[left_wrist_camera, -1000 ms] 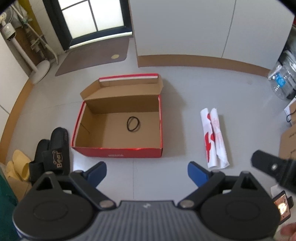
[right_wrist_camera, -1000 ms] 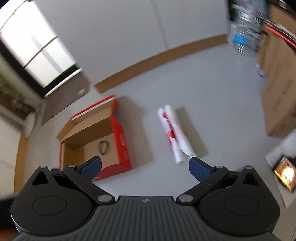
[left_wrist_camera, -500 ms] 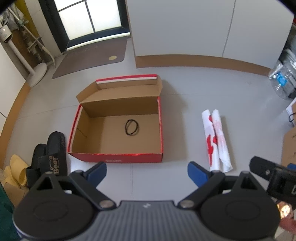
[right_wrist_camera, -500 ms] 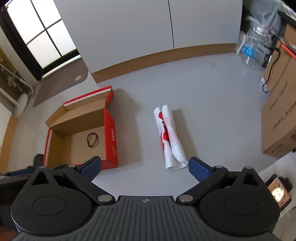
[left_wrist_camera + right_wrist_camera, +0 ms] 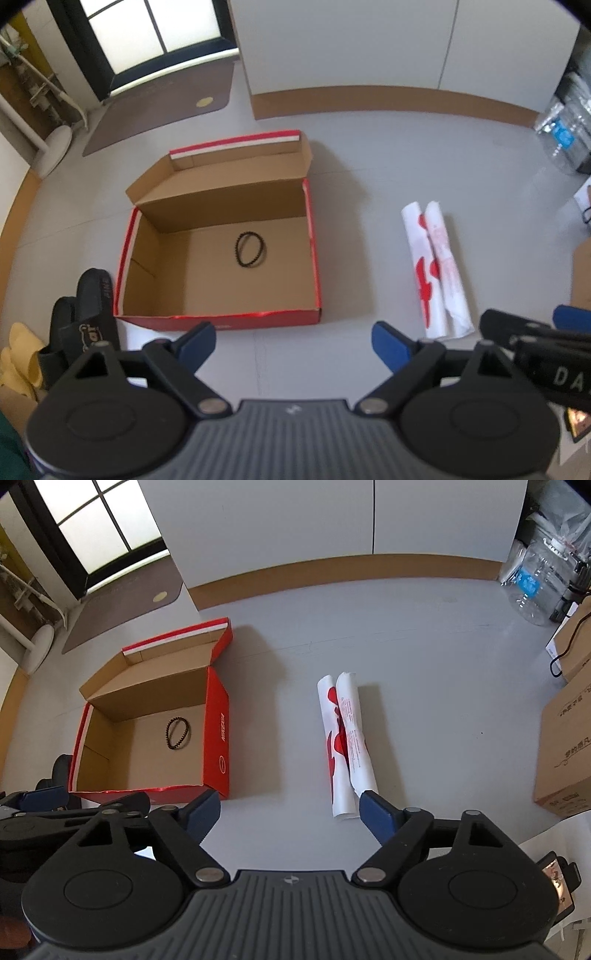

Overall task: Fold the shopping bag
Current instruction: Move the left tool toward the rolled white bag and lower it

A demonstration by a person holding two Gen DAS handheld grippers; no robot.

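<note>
A white shopping bag with red print point(image 5: 436, 266) point(image 5: 345, 738) lies on the grey floor, rolled in from both sides into a long double roll. An open red shoe box point(image 5: 221, 251) point(image 5: 155, 720) stands left of it with a black beaded band point(image 5: 250, 248) point(image 5: 178, 732) on its bottom. My left gripper point(image 5: 293, 341) hangs open above the floor, in front of the box's near right corner. My right gripper point(image 5: 290, 810) hovers just left of the roll's near end; its jaws are closing with nothing between them.
Black and yellow slippers point(image 5: 79, 325) lie left of the box. Cardboard boxes point(image 5: 569, 746) stand at the right, a big water bottle point(image 5: 535, 583) at the far right, a phone point(image 5: 557, 880) on paper near my right gripper. A brown mat point(image 5: 155, 107) lies by the door.
Both grippers have sunk toward the floor and come closer to the bag and box. The right view has rolled level and its jaws have narrowed a little.
</note>
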